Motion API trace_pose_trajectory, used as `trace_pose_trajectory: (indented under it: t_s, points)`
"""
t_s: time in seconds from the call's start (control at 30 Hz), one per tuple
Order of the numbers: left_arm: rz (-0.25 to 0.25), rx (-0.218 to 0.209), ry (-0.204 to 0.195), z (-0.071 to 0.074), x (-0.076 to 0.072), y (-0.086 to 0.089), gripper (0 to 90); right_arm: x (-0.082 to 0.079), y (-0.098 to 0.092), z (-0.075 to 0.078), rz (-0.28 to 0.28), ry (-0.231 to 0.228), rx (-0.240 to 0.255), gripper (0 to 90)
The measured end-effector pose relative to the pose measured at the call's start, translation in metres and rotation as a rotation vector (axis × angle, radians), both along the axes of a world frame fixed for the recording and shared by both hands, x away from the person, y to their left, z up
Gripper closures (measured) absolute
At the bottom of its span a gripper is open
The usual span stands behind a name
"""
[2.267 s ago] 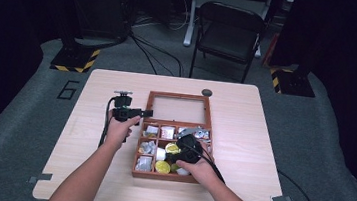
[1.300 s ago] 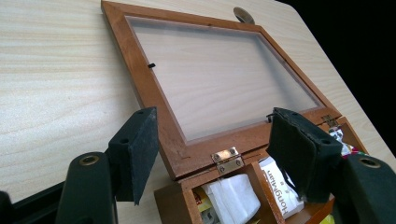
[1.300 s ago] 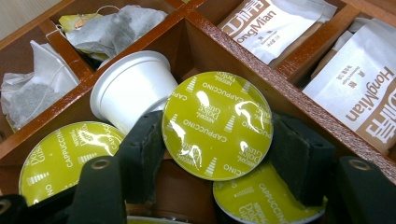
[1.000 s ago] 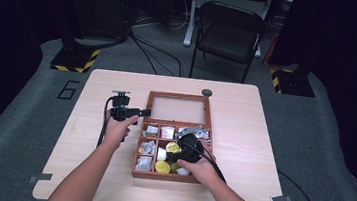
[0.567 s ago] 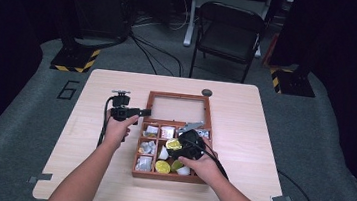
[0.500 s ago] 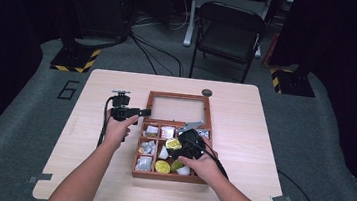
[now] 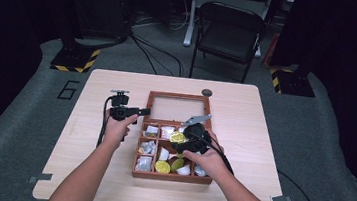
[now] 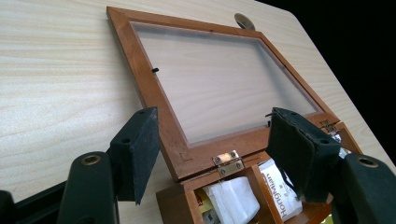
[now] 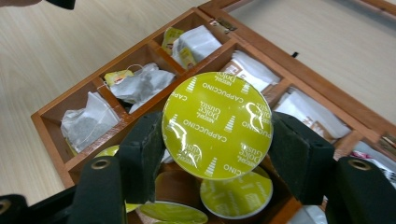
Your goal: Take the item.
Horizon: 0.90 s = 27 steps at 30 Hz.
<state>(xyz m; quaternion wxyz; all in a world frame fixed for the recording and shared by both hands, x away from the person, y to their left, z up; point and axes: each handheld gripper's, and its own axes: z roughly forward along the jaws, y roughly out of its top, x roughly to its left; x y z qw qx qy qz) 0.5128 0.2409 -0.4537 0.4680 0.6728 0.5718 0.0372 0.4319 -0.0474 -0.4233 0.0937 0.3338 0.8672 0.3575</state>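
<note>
Pinched only at its rim between the right gripper's (image 9: 215,154) jaws just above the wooden box (image 7: 171,176), the green capsule (image 9: 216,125) could slip back among the others, while the left gripper (image 8: 219,156) stands released over the lid (image 8: 210,79).

One hinged wooden box (image 7: 171,176) with a glazed lid (image 8: 210,84) is seen on one pale wooden table (image 7: 253,138). Four yellow-green foil-topped coffee capsules (image 9: 217,123) are counted in the right gripper view, one raised and three below it. At least five white tea-bag sachets (image 9: 142,84) are counted across the compartments. Two black handheld grippers (image 7: 124,111) are shown, and one folding chair (image 7: 231,33).
</note>
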Motion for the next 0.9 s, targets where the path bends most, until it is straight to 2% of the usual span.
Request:
trace_pose_trajectory:
  t_s: [0.27, 0.33, 0.57, 0.83, 0.9]
  points:
    - [-0.002, 0.003, -0.001, -0.001, 0.0, 0.001, 34.2, 0.011, -0.023, 0.007, -0.053, -0.01, 0.019, 37.1]
    - [-0.004, 0.004, -0.001, -0.001, 0.0, 0.001, 34.4, 0.012, -0.029, 0.008, -0.081, -0.004, 0.022, 37.1]
    - [0.004, -0.004, 0.004, 0.0, 0.0, 0.0, 34.4, 0.022, -0.063, 0.013, -0.161, -0.008, 0.042, 37.1]
    - [0.001, 0.003, -0.001, 0.001, 0.0, 0.002, 34.4, 0.03, -0.095, 0.012, -0.258, -0.012, 0.031, 37.1]
    - [0.004, 0.001, 0.002, 0.001, -0.001, 0.002, 34.4, 0.032, -0.102, 0.011, -0.263, -0.019, 0.027, 37.1]
